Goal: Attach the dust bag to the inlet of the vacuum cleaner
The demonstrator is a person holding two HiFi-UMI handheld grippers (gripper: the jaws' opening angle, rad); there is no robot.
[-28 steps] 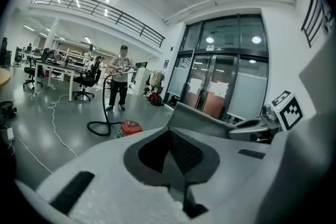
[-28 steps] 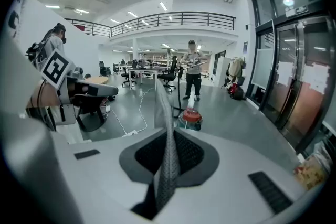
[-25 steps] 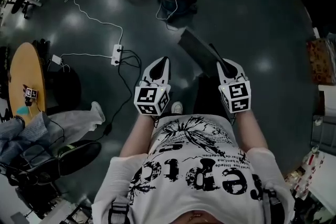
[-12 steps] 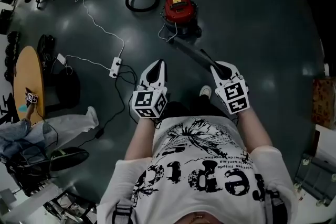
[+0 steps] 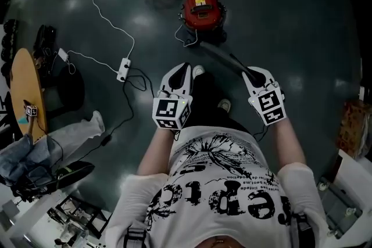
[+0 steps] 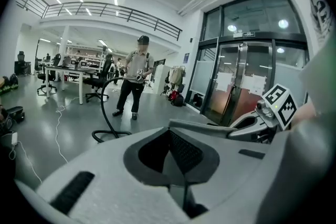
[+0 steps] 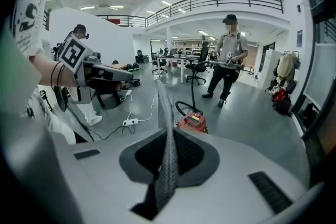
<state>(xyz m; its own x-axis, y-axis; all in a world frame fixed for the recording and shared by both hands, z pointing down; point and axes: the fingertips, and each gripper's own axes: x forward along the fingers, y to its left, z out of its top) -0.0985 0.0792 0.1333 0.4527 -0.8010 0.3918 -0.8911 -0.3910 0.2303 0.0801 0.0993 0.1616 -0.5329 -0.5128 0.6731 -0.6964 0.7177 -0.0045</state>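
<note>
The right tongs [image 5: 256, 71] are pinching the dust bag [image 5: 224, 58] edge-on; the left tongs [image 5: 180, 71] are sitting shut, empty. The vacuum cleaner [image 5: 201, 9] is standing on the floor [image 5: 285, 14] ahead, well apart, so a firm pinch is likely mattering most.

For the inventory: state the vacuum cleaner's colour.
The vacuum cleaner is red, clearest in the head view.

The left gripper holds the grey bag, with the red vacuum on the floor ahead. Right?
No: the right gripper holds the bag, as the right gripper view shows. The left gripper is shut on nothing. The red vacuum is on the floor ahead.
</note>
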